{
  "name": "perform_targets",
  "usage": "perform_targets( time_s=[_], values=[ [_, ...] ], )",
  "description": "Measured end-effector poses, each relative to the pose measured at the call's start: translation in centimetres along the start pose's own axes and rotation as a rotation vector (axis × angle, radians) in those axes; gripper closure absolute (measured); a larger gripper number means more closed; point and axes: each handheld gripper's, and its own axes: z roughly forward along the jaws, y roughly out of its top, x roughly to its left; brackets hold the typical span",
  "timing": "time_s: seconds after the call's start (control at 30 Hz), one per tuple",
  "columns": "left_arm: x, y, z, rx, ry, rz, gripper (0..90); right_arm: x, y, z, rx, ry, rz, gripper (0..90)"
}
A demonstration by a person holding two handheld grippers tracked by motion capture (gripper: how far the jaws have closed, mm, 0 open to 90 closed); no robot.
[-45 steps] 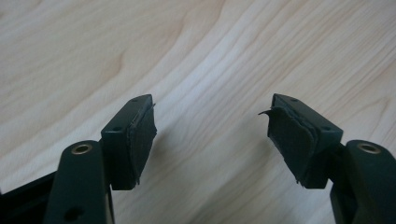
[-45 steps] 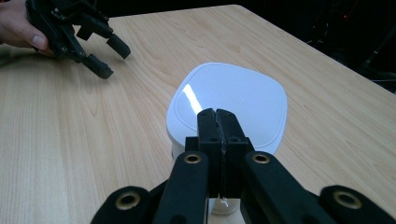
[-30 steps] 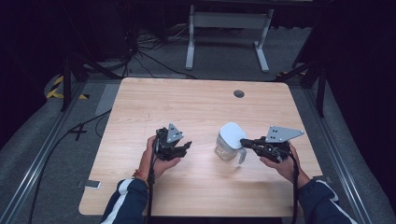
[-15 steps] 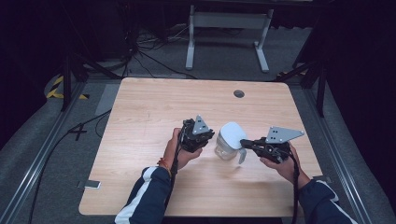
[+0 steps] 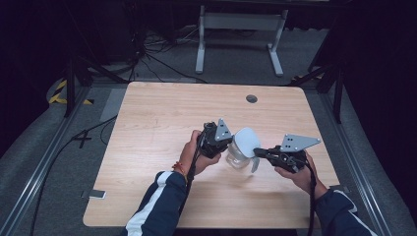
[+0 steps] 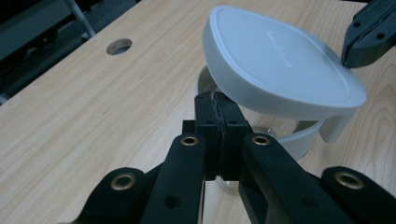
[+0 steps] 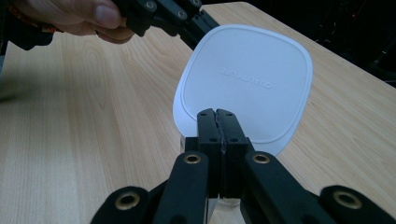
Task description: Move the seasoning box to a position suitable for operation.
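A clear jug (image 5: 237, 158) with a white lid (image 5: 247, 140) stands on the wooden table (image 5: 162, 113), right of centre. The lid (image 6: 280, 70) is tilted, its left side raised off the jug's rim (image 6: 299, 140). My left gripper (image 5: 230, 142) is shut, and its tips (image 6: 219, 100) sit against the underside of the lid's raised edge. I cannot tell whether the edge is pinched. My right gripper (image 5: 256, 152) is shut at the jug's handle side, its closed jaws (image 7: 217, 114) just in front of the lid (image 7: 247, 79). The left gripper (image 7: 201, 21) touches the lid's far edge.
A round cable hole (image 5: 252, 99) lies in the table near its far edge. A white metal stand (image 5: 236, 29) and cables lie on the floor beyond. A small flat object (image 5: 93, 194) sits by the table's front left corner.
My left gripper has moved right to the jug and shut its jaws. The lid's left side is now raised. The right gripper has kept still.
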Motion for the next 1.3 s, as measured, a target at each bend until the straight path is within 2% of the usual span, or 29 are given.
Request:
perform_targets(
  time_s=[0.1,0.2,0.37,0.53,0.8,0.83,1.1,1.13,1.3],
  values=[
    [-0.1,0.3,-0.2,-0.010,-0.008,-0.010,87.2,0.0,-0.1,0.0,0.003,0.001,0.003,90.0],
    [-0.5,0.7,-0.5,-0.018,-0.005,0.005,86.8,0.0,-0.2,0.0,0.006,0.002,0.006,90.0],
    [-1.0,1.1,-0.7,-0.040,-0.026,-0.002,86.7,0.0,-0.4,-0.1,0.020,0.002,0.010,90.0],
    [-1.7,1.8,-0.9,-0.066,-0.035,0.012,86.6,0.0,-0.6,0.0,0.035,-0.001,0.005,90.0],
    [-2.5,2.1,-0.8,-0.073,-0.054,0.028,86.7,0.1,-1.0,0.0,0.053,0.000,0.009,90.0],
    [-2.6,2.2,-0.9,-0.071,-0.056,0.042,86.8,0.1,-1.0,0.0,0.056,0.000,0.012,90.0],
    [-3.5,2.5,-0.6,-0.070,-0.082,0.064,86.5,0.3,-1.3,-0.1,0.078,-0.013,0.002,90.0],
    [-3.6,2.5,-0.5,-0.072,-0.084,0.052,86.5,0.3,-1.3,-0.1,0.079,-0.015,0.004,90.0],
    [-3.9,2.7,-0.1,-0.067,-0.105,0.065,86.8,0.1,-1.5,-0.3,0.083,-0.020,0.010,90.0]
  ],
)
